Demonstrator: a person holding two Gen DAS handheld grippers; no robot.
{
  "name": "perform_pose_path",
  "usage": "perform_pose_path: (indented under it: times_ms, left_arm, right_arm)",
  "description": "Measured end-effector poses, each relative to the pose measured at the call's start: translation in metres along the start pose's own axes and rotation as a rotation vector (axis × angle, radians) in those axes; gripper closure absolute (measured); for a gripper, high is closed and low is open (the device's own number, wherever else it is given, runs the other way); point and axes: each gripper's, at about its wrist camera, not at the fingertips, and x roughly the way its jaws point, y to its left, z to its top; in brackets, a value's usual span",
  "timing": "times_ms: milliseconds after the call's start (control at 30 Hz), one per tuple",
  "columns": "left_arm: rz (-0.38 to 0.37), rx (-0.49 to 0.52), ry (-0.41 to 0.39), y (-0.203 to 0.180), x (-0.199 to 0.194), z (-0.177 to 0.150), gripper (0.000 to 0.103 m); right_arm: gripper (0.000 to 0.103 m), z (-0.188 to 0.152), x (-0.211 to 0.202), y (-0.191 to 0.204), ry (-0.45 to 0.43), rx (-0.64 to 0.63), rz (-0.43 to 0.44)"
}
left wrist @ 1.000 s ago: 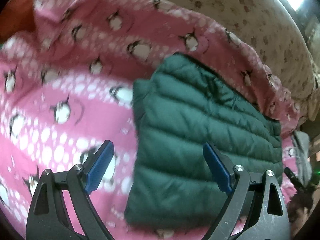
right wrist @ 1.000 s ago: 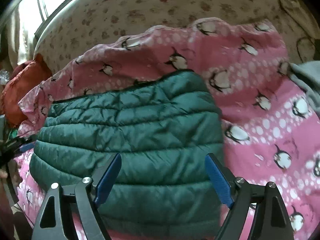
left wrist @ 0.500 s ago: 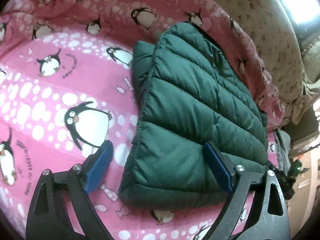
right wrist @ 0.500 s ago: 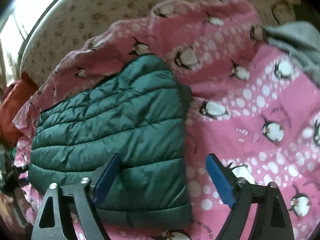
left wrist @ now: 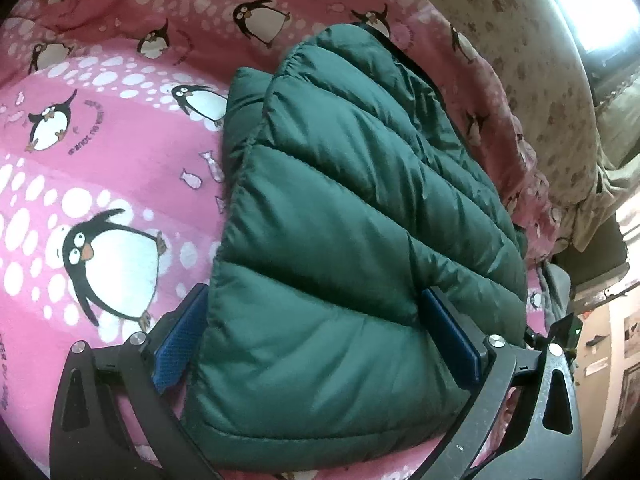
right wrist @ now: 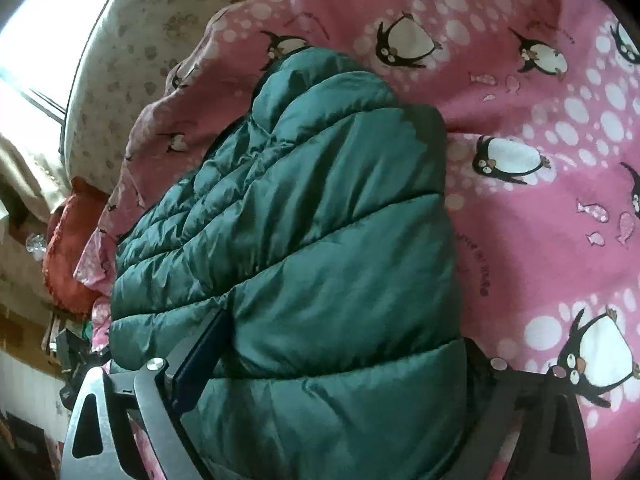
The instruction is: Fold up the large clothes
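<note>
A dark green quilted puffer jacket [left wrist: 340,200] [right wrist: 320,220] lies folded into a thick rectangle on a pink penguin blanket [left wrist: 120,152] [right wrist: 540,240]. My left gripper [left wrist: 314,296] straddles the jacket's near left corner with its jaws opening wide. One blue pad [left wrist: 180,340] stands beside the jacket's left edge and the other dents the top layer. My right gripper [right wrist: 344,328] is open over the near right corner. Its left finger [right wrist: 200,364] is sunk in a crease, and its right finger is partly hidden behind the jacket's edge.
The blanket covers a bed with a beige spotted sheet [left wrist: 540,60] [right wrist: 140,20] beyond the jacket. A red-orange cushion [right wrist: 68,248] lies at the bed's far left edge. Grey cloth [left wrist: 556,288] sits off the jacket's right side. Bright window light comes from the far corner.
Both grippers have sunk toward the jacket and tilted down. They hovered above its near edge before; now the padded corners sit between their fingers.
</note>
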Motion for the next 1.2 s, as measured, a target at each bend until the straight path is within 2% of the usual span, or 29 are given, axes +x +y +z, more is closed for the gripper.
perform_pose_path:
  times_ms: [33,67,100,133,167,233,267,400,600,767,833,900,967,1033,1100,1200]
  left_arm:
    - [-0.001,0.010,0.008,-0.002,0.000,-0.001,0.001]
    - [0.000,0.024,0.014,-0.004,-0.001,-0.001,0.006]
    - [-0.003,0.031,0.011,-0.006,-0.004,-0.003,0.010]
    - [-0.007,0.036,0.006,-0.007,-0.007,-0.004,0.017]
    - [-0.011,0.046,0.000,-0.009,-0.011,-0.006,0.026]
    - [-0.007,0.084,-0.019,-0.015,-0.021,-0.009,0.035]
    - [-0.006,0.096,-0.024,-0.017,-0.026,-0.011,0.040]
    - [-0.027,0.122,-0.024,-0.022,-0.048,-0.022,0.046]
    - [-0.056,0.197,0.012,-0.028,-0.094,-0.067,0.047]
    - [-0.045,0.197,0.050,-0.018,-0.113,-0.101,0.047]
    - [-0.011,0.198,0.051,-0.014,-0.109,-0.110,0.045]
    - [0.020,0.177,0.049,-0.009,-0.102,-0.114,0.035]
    - [0.069,0.157,0.028,-0.005,-0.095,-0.117,0.022]
    - [0.088,0.138,0.004,-0.005,-0.097,-0.120,0.021]
    - [0.121,0.132,-0.027,-0.007,-0.104,-0.127,0.021]
    - [0.210,0.185,-0.086,-0.019,-0.121,-0.139,0.021]
  right_arm:
    - [0.008,-0.001,0.000,0.001,-0.002,-0.002,0.001]
    - [0.012,-0.003,-0.002,0.004,-0.009,-0.007,0.002]
    - [0.021,-0.005,-0.004,0.006,-0.016,-0.017,-0.003]
    - [0.026,-0.006,-0.007,0.009,-0.023,-0.029,-0.005]
    - [0.037,-0.007,-0.012,0.013,-0.036,-0.049,-0.008]
    - [0.051,-0.009,-0.022,0.021,-0.060,-0.083,-0.013]
    - [0.053,-0.011,-0.028,0.028,-0.067,-0.098,-0.009]
    - [0.058,-0.021,-0.052,0.052,-0.075,-0.155,0.010]
    - [0.059,-0.055,-0.096,0.063,-0.049,-0.176,0.064]
    - [0.059,-0.087,-0.119,0.051,-0.015,-0.144,0.095]
    - [0.058,-0.096,-0.122,0.044,-0.011,-0.118,0.090]
    - [0.053,-0.102,-0.115,0.034,0.001,-0.100,0.021]
    - [0.043,-0.104,-0.103,0.023,0.014,-0.076,-0.036]
    - [0.036,-0.106,-0.094,0.015,0.016,-0.056,-0.046]
    - [0.036,-0.108,-0.098,0.014,-0.002,-0.037,-0.049]
    - [0.036,-0.114,-0.117,0.021,-0.048,-0.061,-0.103]
